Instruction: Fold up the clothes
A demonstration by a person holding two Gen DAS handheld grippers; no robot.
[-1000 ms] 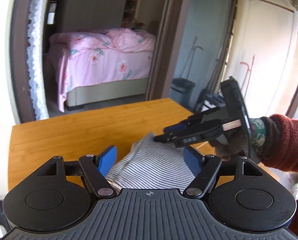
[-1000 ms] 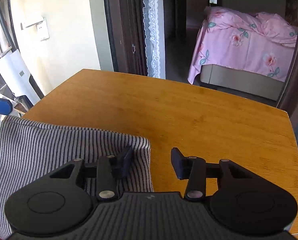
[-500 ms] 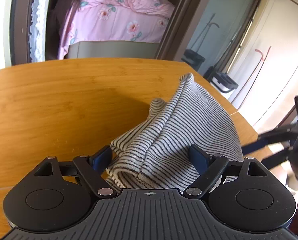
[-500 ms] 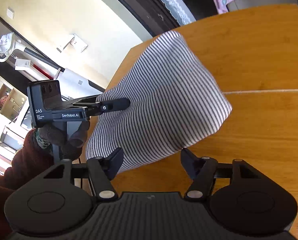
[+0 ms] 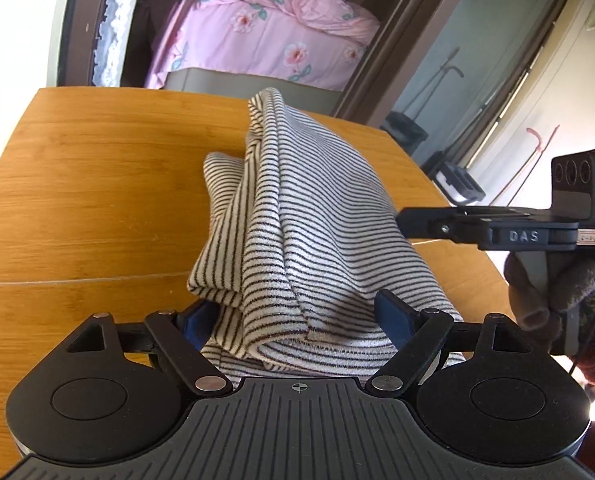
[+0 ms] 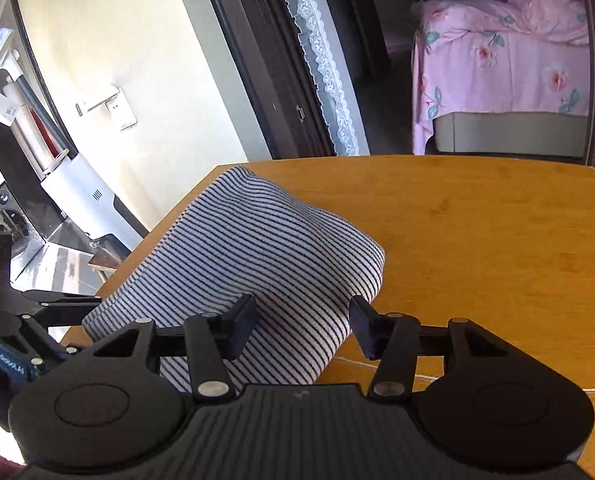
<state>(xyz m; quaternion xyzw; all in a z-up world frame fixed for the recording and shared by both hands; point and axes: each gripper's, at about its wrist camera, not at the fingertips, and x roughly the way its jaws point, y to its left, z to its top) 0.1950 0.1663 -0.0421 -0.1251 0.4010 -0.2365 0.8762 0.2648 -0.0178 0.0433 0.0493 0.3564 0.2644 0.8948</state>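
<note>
The fingers (image 5: pixel 393 316) of the left gripper (image 5: pixel 297 320) stand wide apart with the near hem of the striped garment (image 5: pixel 297 240) bunched between them, straddling the cloth rather than pinching it; half a second ago they sat around it the same way, so nothing has closed there. The right gripper (image 6: pixel 301 332) shows the bigger change: its fingers (image 6: pixel 241 328) are likewise spread, one pad resting on the stripes and the other out over bare wood, and its view has swung from a steep look at cloth held high to a low, near-level look at a folded edge. The garment (image 6: pixel 257 248) now lies doubled on the wooden bench (image 5: pixel 89 184), humped in the middle, with one corner still peaking toward the far side, and part of it draped off the bench's edge near the left gripper. A second ago it lay much flatter, so a fold has evidently just been carried over. I judge the fold to be made but untidy: the hump and the loose layers at the left hem probably want pressing flat and squaring before another fold. Beyond the bench, through the doorway, stands a bed (image 5: pixel 265 36) under a pink floral cover.
</note>
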